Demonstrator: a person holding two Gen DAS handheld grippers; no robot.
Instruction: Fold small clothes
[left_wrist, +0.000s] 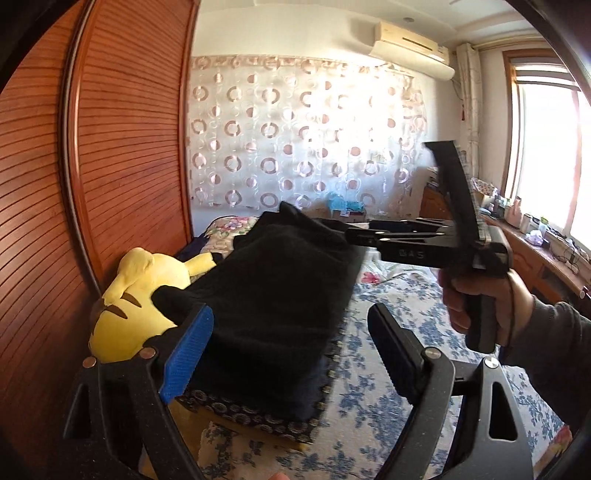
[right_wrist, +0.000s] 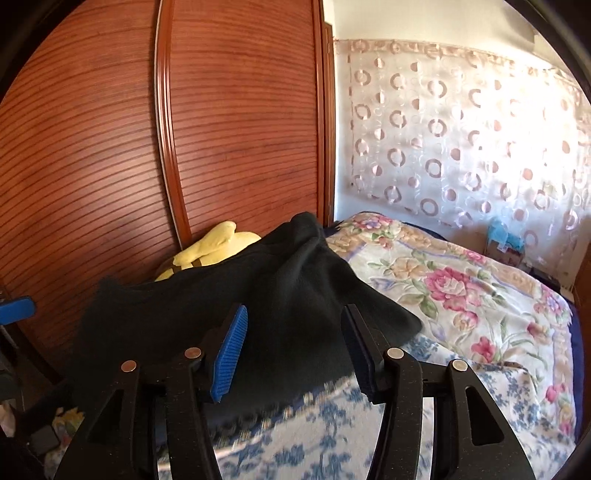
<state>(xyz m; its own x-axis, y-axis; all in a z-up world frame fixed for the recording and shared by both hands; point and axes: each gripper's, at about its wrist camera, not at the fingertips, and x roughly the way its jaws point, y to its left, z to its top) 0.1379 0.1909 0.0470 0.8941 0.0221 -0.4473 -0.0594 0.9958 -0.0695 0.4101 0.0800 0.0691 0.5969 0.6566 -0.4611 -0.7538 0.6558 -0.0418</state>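
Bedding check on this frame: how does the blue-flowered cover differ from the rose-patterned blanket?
Colour: the blue-flowered cover has only blue blossoms on white; the rose-patterned blanket mixes pink, peach and green on cream. Position: the cover lies nearest the right gripper; the blanket lies beyond, toward the curtain. The black garment drapes over part of the cover; the blanket is mostly bare. Both are floral bedding.

- Slatted reddish wooden wardrobe doors (right_wrist: 240, 129) on the left.
- Sheer curtain with ring pattern (left_wrist: 295, 129) across the far wall.
- Wall air conditioner (left_wrist: 412, 48) above.
- Sunlit window (left_wrist: 546, 155) at right.
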